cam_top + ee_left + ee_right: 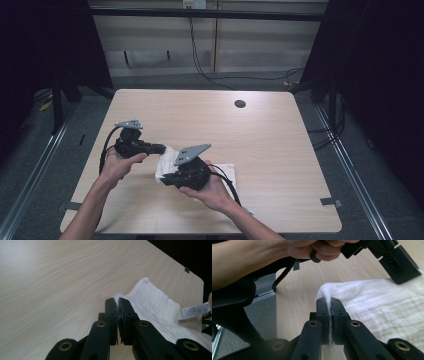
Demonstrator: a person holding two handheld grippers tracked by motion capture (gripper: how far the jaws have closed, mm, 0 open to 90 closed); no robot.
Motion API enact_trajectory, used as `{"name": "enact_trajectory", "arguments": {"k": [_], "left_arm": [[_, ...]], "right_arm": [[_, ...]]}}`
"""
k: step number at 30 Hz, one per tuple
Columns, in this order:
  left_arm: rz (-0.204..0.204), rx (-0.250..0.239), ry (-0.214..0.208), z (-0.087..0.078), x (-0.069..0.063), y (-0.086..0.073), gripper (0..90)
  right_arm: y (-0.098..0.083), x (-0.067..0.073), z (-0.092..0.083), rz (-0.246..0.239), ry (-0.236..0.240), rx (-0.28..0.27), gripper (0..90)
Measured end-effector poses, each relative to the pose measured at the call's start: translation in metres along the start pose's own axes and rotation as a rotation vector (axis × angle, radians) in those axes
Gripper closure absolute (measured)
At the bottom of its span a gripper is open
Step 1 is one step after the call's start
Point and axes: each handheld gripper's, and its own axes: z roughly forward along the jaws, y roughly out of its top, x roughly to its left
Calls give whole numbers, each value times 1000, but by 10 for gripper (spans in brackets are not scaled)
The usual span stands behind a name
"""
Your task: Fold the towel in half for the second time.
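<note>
Right gripper (167,180), nearest, clamps the near-left corner of the white cloth (167,161) while left gripper (161,148) pinches its far-left corner just beyond, cloth trailing right across the table (280,150), its long axis left-right

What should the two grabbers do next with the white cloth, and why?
Probably lift both a little higher and draw them apart. The left hand-held gripper and the right hand-held gripper are each shut on an edge of the white cloth. In the high view the cloth lies bunched on the table between them, so pulling outward should spread it flat.
</note>
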Motion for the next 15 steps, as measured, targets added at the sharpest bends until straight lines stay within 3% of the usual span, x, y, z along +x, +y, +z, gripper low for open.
{"name": "enact_trajectory", "arguments": {"k": [8,15], "left_arm": [[9,-6,28,-13,2,5,867],[29,25,11,8,-3,2,867]], "right_arm": [[21,2,8,-10,17,-49,868],[-6,1,9,20,13,-56,868]]}}
